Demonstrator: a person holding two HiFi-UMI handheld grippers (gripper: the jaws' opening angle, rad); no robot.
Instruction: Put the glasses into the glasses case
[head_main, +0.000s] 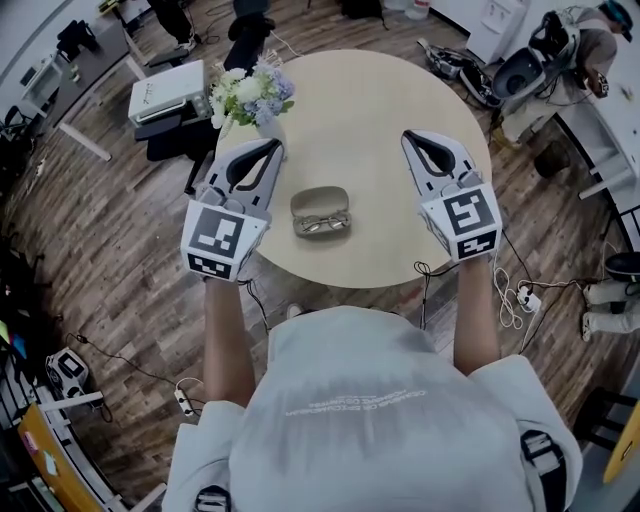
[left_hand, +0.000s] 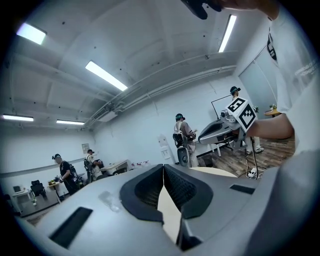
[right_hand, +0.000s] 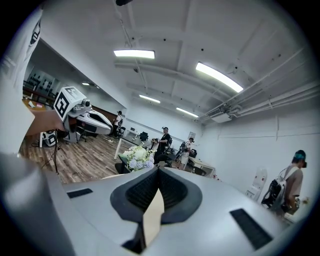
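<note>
Flowers (head_main: 250, 93) behind case (head_main: 320, 194) holding glasses (head_main: 322, 224); left gripper (head_main: 273, 146), right gripper (head_main: 409, 137) clenched empty.

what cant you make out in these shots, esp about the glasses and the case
- Glasses in the open glasses case: head view, too small to tell if the arms are folded.
- Case and glasses in both gripper views: out of frame; the shut left gripper and right gripper face the room.
- Whatever holds the flowers: head view, hidden under the blooms.
</note>
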